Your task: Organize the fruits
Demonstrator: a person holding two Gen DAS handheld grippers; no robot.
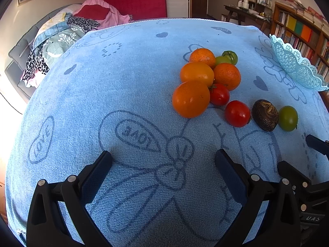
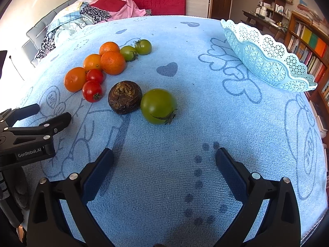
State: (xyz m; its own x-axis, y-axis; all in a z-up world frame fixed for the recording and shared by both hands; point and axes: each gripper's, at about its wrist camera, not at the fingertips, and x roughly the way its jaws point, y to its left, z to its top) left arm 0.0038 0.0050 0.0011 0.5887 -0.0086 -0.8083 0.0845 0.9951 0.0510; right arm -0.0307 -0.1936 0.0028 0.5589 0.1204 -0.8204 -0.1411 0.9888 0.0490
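Both my hand-held grippers, left and right, gape empty; green tomato lies stem toward me beside the basket

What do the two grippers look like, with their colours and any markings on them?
Both the left gripper and the right gripper have matte black angular frames with round silver screws and flat dark blue textured finger pads. Seen from the right wrist, the left gripper's side bears white "GenRobot.AI" lettering. No cables or sleeves are visible.
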